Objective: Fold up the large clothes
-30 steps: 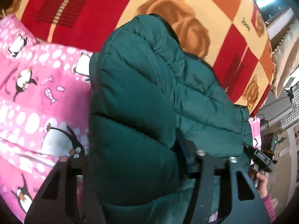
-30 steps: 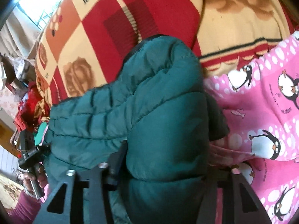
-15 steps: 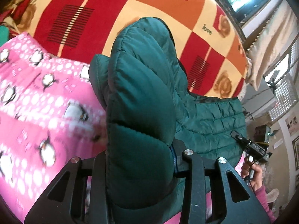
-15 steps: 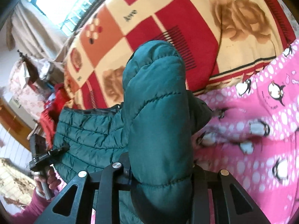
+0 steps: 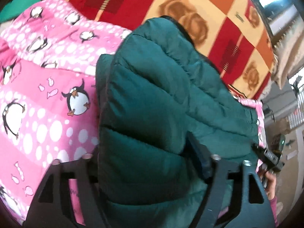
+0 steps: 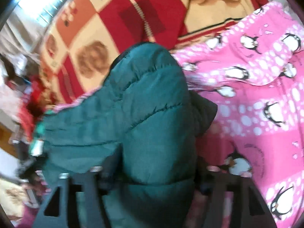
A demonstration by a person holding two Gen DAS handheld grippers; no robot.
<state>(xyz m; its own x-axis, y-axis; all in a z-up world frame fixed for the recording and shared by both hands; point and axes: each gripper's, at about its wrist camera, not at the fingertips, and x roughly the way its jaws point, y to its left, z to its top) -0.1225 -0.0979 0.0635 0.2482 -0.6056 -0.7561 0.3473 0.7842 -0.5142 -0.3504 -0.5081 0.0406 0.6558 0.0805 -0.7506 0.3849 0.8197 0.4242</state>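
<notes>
Left wrist view shows the dark green quilted puffer jacket (image 5: 152, 114) folded into a thick bundle on the pink penguin-print blanket (image 5: 43, 98), a fold of it bulging between the 2 fingers of my left gripper (image 5: 152, 163), whose jaws have just been opening. My right gripper (image 6: 152, 172) has likewise been spreading its jaws around another fold. Beyond lies a red, orange and cream rose-patterned blanket (image 5: 190, 3).

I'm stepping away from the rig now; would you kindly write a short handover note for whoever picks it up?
Left claw: jaws just opened wide, a fold of the dark green quilted puffer jacket between them; grip unclear.
Right claw: the same.
Jacket lies bunched on the pink penguin-print blanket, beside the red and cream rose-pattern blanket.
Done: one bulky fold.
Left: let go, then flatten and finish folding.
</notes>
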